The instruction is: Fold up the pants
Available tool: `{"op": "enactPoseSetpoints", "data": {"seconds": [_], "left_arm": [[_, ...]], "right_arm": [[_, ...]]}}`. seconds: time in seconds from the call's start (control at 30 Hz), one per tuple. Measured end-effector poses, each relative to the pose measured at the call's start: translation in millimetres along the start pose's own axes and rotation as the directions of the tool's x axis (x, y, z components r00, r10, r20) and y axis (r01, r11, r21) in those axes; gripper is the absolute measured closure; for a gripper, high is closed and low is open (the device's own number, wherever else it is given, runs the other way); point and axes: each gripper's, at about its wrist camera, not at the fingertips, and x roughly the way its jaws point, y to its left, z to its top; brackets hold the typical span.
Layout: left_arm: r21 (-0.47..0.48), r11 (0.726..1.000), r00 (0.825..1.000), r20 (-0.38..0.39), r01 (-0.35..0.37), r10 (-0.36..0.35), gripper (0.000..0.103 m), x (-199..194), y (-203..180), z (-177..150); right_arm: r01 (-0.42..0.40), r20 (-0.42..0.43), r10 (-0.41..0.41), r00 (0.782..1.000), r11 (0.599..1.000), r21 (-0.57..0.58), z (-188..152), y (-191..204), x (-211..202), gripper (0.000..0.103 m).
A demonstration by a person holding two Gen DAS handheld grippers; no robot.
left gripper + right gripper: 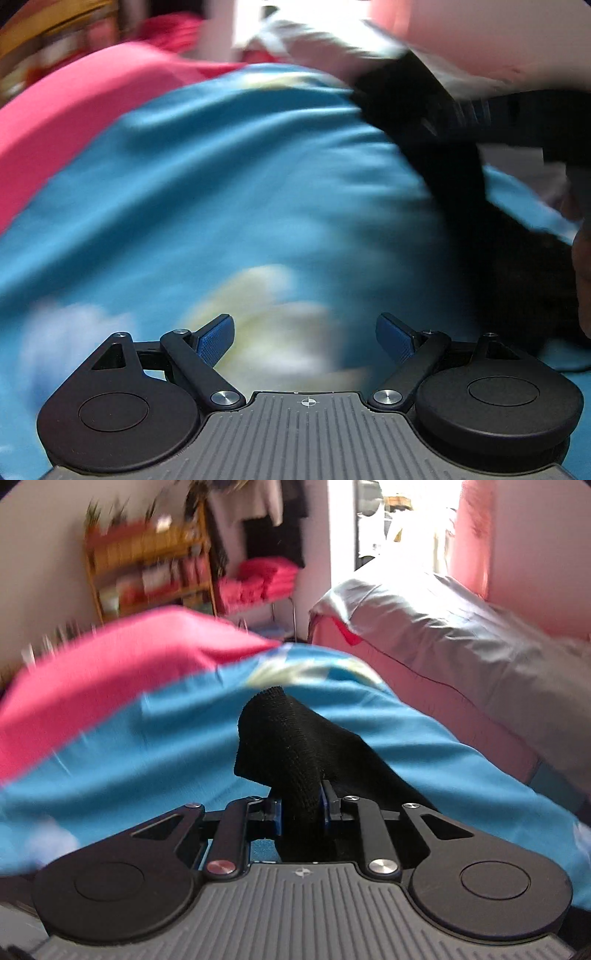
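Right gripper (pixel 300 808) pinches a fold of the black pants (pixel 284 738) above the blue sheet (pixel 147 746); left gripper (pixel 304 341) gapes empty over that sheet.

We are looking forward along each gripper's two fingers, low and close over the blue bedspread (pixel 229 192). Our left view is facing across it toward the right gripper (pixel 476 110); our right view is facing a wooden shelf (pixel 147 568). Both are sharing the bedspread and the pink blanket (pixel 122 664).
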Motion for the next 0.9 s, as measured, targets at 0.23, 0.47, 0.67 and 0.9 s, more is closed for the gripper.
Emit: {"op": "enactPoseSetpoints", "data": {"seconds": [0.23,0.47,0.67,0.9], "left_arm": [[0.131,0.973,0.982,-0.012,0.191,-0.191,0.0,34,-100,22],[0.264,0.909,0.945,-0.043,0.323,-0.324,0.0,13,-130,13],[0.308,0.908,0.956,-0.025,0.286,-0.292,0.0,3,-135,26],[0.294,0.916,0.96,-0.03,0.274,-0.278,0.0,33,-170,54]], "right_arm": [[0.0,0.09,-0.018,0.996,0.98,0.199,-6,-83,-100,0.082],[0.209,0.057,-0.277,0.959,0.83,0.517,-113,-204,-195,0.078],[0.304,-0.077,-0.377,0.923,0.592,0.747,-199,-256,-217,0.034],[0.443,-0.069,-0.51,0.857,0.664,0.603,-171,-248,-201,0.012]]}}
